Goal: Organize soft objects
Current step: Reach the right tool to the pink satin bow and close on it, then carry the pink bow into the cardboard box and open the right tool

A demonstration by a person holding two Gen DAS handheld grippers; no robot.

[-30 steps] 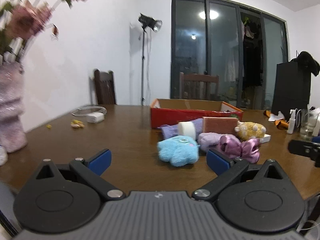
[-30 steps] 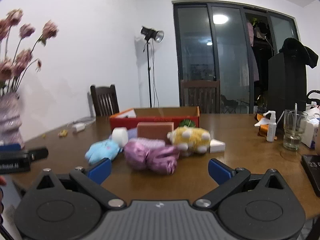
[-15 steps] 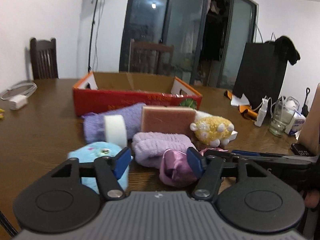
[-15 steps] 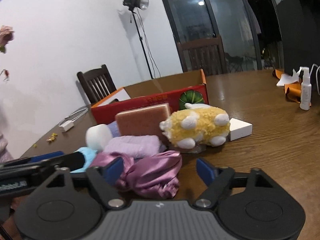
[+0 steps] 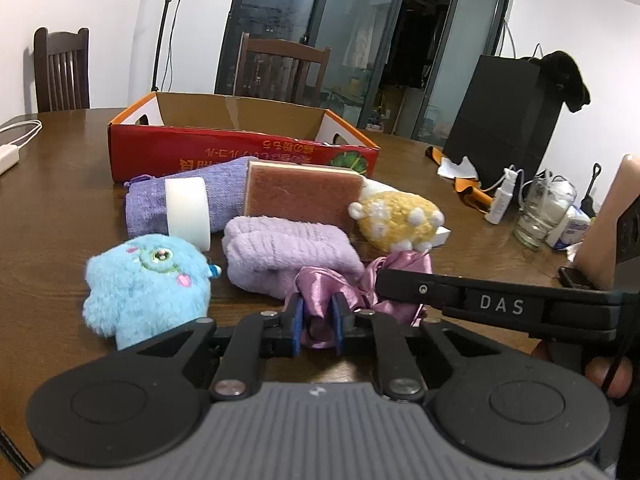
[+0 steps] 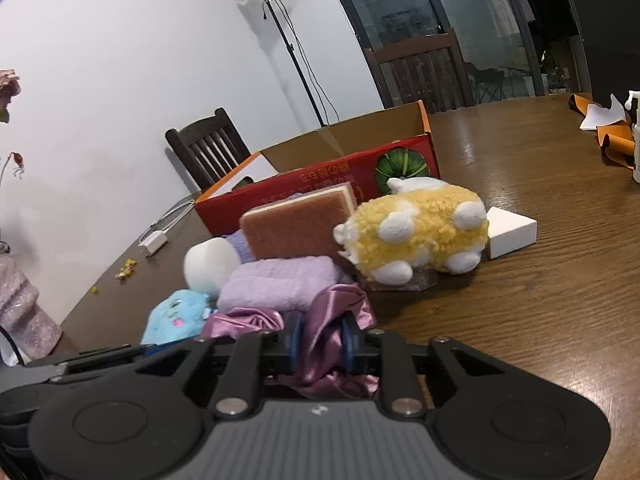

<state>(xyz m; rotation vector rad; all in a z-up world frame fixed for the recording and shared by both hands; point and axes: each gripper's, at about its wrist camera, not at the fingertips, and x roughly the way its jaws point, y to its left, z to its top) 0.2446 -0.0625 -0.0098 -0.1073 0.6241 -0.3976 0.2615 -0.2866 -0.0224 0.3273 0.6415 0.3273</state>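
A pink satin bow [image 5: 320,284] [image 6: 332,312] lies at the front of a pile of soft things on the brown table. My left gripper [image 5: 317,326] is shut on its left part. My right gripper [image 6: 322,344] is shut on its right part. Behind it lie a lilac towel [image 5: 284,252] [image 6: 280,284], a blue plush [image 5: 148,280] [image 6: 180,312], a yellow plush [image 5: 400,216] [image 6: 420,232], a brown sponge [image 5: 304,196] [image 6: 300,228], a white roll [image 5: 188,208] [image 6: 210,260] and a purple cloth [image 5: 228,188]. An open red cardboard box [image 5: 240,152] [image 6: 320,184] stands behind the pile.
A white block [image 6: 512,232] lies right of the yellow plush. A glass jar [image 5: 540,216], a spray bottle [image 5: 500,200] and orange scraps [image 6: 608,136] are at the right. A charger with cable [image 6: 154,240] and a pink vase [image 6: 20,308] are at the left. Chairs stand behind the table.
Both grippers have moved in to the pile and closed from wide open onto the pink satin bow, one on each side.
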